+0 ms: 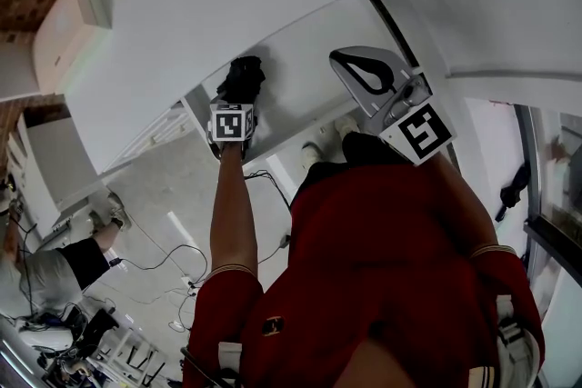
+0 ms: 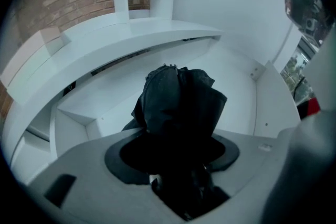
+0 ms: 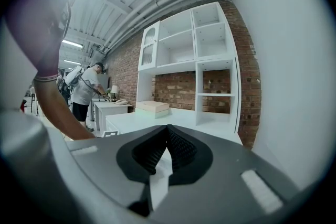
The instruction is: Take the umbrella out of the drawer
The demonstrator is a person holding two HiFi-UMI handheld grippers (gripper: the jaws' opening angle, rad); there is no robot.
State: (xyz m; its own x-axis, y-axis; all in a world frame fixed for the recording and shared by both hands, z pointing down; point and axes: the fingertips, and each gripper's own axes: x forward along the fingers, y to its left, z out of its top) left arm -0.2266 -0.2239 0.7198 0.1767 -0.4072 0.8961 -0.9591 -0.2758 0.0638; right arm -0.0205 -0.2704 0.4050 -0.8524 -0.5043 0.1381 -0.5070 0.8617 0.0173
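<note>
A black folded umbrella lies in the open white drawer under the desk top. My left gripper points steeply down into the drawer. In the left gripper view the umbrella fills the space between the dark pads of the left gripper, and its bunched fabric rises from the jaws over the drawer's floor. The grip looks shut on it. My right gripper hovers over the drawer's right side, held about level. In the right gripper view the right gripper has its ribbed pads meeting, with nothing between them.
A white desk top overhangs the drawer, with a beige box on its far end. A white shelf unit stands against a brick wall. Cables run over the floor, and another person stands near a desk.
</note>
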